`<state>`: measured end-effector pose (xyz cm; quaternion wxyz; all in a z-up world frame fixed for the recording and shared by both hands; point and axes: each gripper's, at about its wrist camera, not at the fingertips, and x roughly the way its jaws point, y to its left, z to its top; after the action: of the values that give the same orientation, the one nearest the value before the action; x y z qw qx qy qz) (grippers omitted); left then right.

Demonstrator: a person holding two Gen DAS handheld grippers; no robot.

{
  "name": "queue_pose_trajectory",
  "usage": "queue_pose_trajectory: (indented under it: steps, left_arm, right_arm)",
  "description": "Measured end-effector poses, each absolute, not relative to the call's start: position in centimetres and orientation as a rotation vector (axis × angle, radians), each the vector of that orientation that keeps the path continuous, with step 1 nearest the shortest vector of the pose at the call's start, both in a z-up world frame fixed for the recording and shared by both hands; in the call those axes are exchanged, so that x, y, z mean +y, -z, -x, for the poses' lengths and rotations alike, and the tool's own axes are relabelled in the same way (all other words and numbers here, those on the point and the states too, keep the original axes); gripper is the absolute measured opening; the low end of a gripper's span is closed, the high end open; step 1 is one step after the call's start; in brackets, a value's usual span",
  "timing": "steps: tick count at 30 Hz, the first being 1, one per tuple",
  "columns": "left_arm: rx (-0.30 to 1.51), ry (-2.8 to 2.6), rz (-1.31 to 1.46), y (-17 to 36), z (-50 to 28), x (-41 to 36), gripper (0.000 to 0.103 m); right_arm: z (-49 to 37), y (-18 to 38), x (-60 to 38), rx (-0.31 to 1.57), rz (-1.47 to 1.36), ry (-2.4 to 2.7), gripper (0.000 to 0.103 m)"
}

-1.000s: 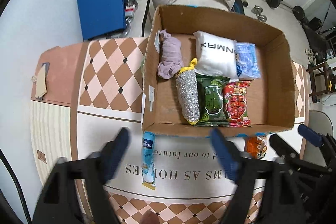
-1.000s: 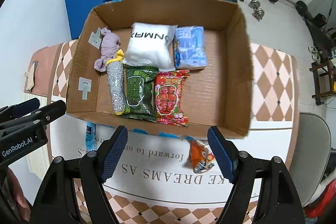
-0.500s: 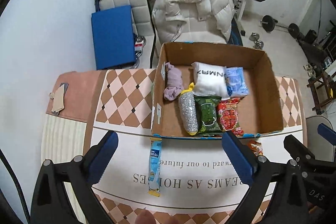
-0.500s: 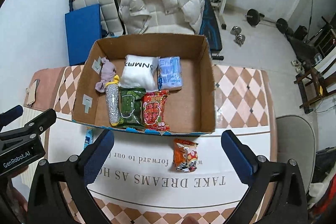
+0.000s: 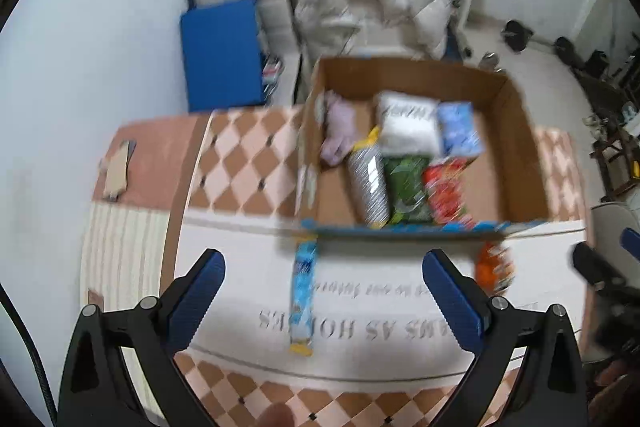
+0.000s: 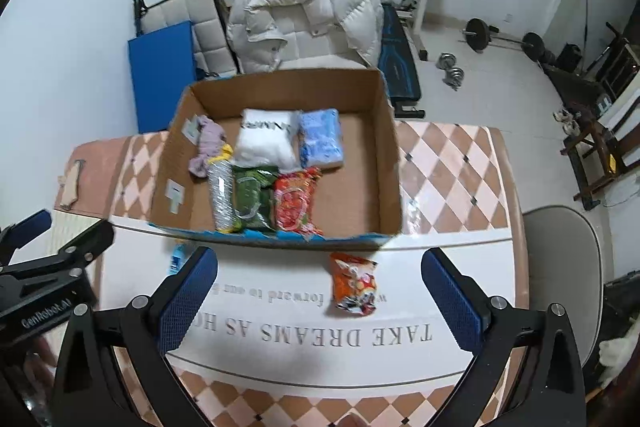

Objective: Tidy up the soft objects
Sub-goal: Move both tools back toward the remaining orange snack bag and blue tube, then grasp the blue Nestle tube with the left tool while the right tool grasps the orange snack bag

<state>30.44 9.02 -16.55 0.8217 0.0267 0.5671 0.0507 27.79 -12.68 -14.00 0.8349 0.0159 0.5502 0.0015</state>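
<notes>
Over on the left, the left gripper (image 5: 323,283) hangs above the table (image 6: 452,163) with its blue tongs spread wide, nothing in them; right under it a long blue packet (image 5: 303,297) lies on the white printed strip, one end just in front of the cardboard box (image 6: 390,167). Box sits mid-table; inside, left to right: a lilac cloth (image 6: 208,147), a silver glittery pouch (image 6: 222,197), a green packet (image 6: 251,201), a red snack bag (image 6: 296,203), with a white pillow pack (image 6: 266,141) and a blue tissue pack (image 6: 321,139) behind them. Further right, the right gripper (image 6: 319,285) is also wide apart and empty; an orange snack bag (image 6: 354,283) lies on the table between its tongs, just outside the box's front wall.
</notes>
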Motion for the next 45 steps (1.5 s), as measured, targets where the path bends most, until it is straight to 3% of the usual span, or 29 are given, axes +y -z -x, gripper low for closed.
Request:
queue_pose_trajectory:
  steps: [8, 17, 23, 24, 25, 27, 28, 29, 30, 36, 45]
  left_arm:
    - [1.491, -0.166, -0.017, 28.9, -30.0, 13.7, 0.101]
    - [1.709, -0.134, 0.075, 38.8, -31.8, 15.2, 0.096]
    - [1.749, -0.110, 0.104, 40.5, -32.1, 15.1, 0.069]
    - [1.753, -0.097, 0.129, 40.3, -32.0, 15.1, 0.056]
    - [1.747, -0.100, 0.126, 39.7, -31.9, 14.9, 0.036]
    - [1.757, -0.097, 0.102, 39.3, -31.7, 14.3, 0.020]
    - [1.756, -0.101, 0.089, 39.1, -31.5, 14.0, 0.019]
    - [1.747, -0.104, 0.076, 38.9, -31.2, 13.7, 0.018]
    - [1.740, -0.107, 0.066, 38.7, -31.0, 13.5, 0.017]
    - [1.719, -0.087, 0.064, 36.6, -28.4, 11.7, 0.014]
    - [1.613, 0.031, 0.097, 28.8, -24.9, 7.0, 0.013]
  right_arm:
    - [-26.9, 24.0, -16.8, 1.373, -0.074, 0.077, 0.103]
    - [-28.4, 33.1, -19.2, 1.506, -0.177, 0.110, 0.103]
    - [-30.3, 36.2, -18.2, 1.533, -0.162, 0.112, 0.103]
    - [-30.6, 36.5, -18.1, 1.533, -0.157, 0.117, 0.103]
    - [-30.9, 36.9, -18.0, 1.534, -0.154, 0.120, 0.103]
    - [-31.4, 37.7, -17.8, 1.543, -0.152, 0.122, 0.092]
    - [-31.6, 38.2, -17.7, 1.558, -0.150, 0.122, 0.086]
    - [-31.7, 38.7, -17.5, 1.577, -0.145, 0.117, 0.066]
    - [-31.7, 39.0, -17.3, 1.595, -0.141, 0.113, 0.054]
    - [-29.5, 38.4, -16.6, 1.583, -0.148, 0.093, 0.035]
    - [-24.0, 35.7, -15.6, 1.580, -0.207, -0.003, 0.032]
